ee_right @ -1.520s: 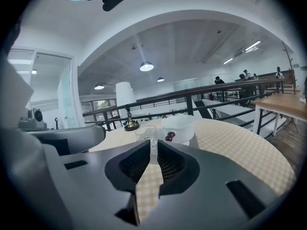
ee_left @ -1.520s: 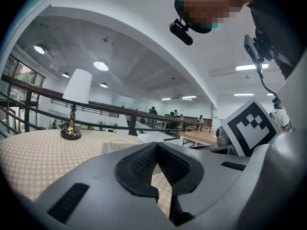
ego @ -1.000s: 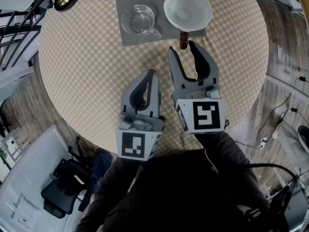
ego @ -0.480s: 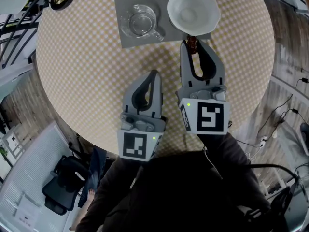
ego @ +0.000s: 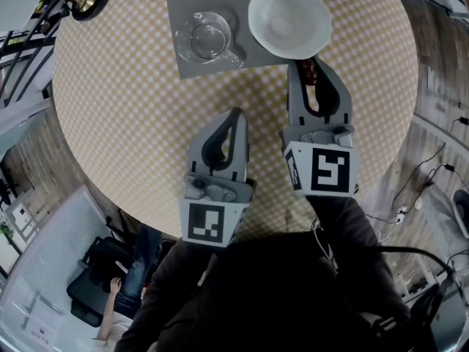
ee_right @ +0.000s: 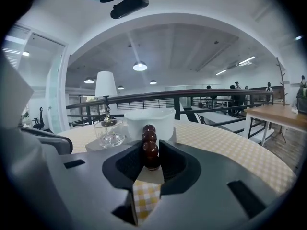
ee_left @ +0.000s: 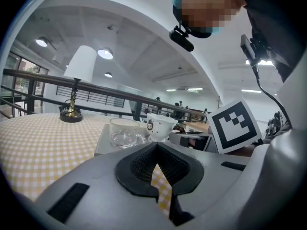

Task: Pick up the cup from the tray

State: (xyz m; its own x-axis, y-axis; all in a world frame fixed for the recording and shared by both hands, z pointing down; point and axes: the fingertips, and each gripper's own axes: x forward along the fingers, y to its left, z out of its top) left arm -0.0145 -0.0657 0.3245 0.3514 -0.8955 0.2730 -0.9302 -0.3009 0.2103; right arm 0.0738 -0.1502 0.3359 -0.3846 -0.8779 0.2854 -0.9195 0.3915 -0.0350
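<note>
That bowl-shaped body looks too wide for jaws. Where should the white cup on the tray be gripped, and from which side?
Grip the brown beaded handle, coming level from the near side. It sticks out of the white cup past the near edge of the tray, slim enough to pinch. The right tool has just been closing on it.

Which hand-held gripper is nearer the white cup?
Right. The right hand-held gripper has just been closing on the white cup, at its handle; left hand-held gripper sits short of the tray.
</note>
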